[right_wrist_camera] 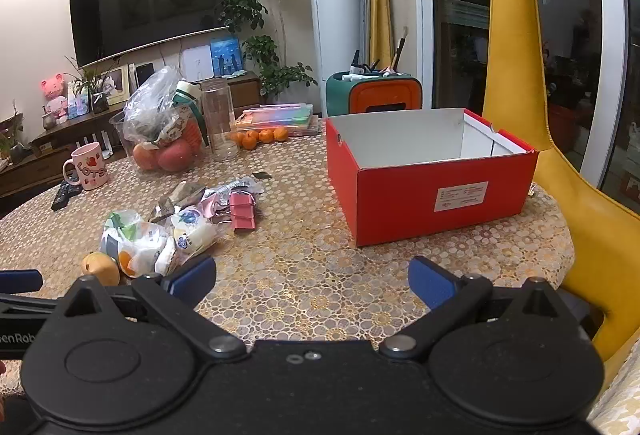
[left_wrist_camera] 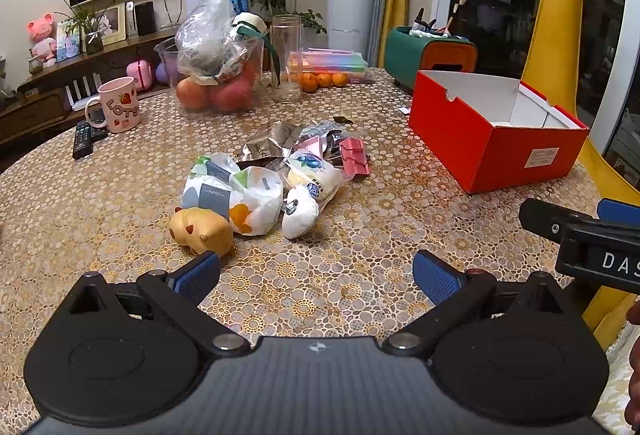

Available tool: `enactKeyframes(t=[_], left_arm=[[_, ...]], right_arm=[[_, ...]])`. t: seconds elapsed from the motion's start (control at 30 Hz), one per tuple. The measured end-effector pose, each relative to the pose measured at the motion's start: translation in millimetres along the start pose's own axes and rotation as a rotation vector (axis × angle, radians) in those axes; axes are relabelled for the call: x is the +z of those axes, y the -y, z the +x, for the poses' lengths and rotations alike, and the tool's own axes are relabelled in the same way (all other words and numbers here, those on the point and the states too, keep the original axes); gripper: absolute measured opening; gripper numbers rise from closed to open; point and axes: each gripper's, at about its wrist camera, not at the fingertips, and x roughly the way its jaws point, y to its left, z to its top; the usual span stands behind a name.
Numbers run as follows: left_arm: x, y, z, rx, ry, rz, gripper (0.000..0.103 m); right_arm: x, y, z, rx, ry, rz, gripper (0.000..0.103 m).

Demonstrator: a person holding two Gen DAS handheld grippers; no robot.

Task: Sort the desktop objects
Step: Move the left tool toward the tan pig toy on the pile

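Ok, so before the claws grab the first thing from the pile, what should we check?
1. Left claw open and empty: ok.
2. Right claw open and empty: ok.
3. Red box open on top: ok.
4. Inside of the box free: cannot tell, its floor is hidden.
5. Golden pig toy at the pile's near edge, easy to reach: ok.
6. Pink binder clips clear of the wrappers: not ok, they touch.

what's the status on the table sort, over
Left gripper and right gripper open, empty. Loose pile, pink binder clips included, unsorted. Open red cardboard box unobstructed.
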Motion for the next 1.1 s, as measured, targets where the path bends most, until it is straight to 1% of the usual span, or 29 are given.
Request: enactKeyframes(t=[0.67,0.77,0.83,1.03,1.1], left_arm=[[-1,-8,2,-0.001,-0.006,-0.025,0.103],[-1,-11,4,0.0,-0.003,-0.024,0.103],[-1,-13,5,-0.002,0.001,-0.028,0.103],[-1,-19,8,0.054,0.046,-0.001,0.103],[0,-22,12,0.061,0.049,0.007,0.103]], right_arm=[[-2,-6,3,0.026,-0.015,-0.014,0.102],[-2,-8,5,0.046,-0.015,-0.027,0.102],[0,-10,6,0.06,-0.001,-0.048,0.102],[9,-14,16,0.076,0.013,-0.073,0.102],[9,-16,20,0.082,0.013,-0.08,0.102]])
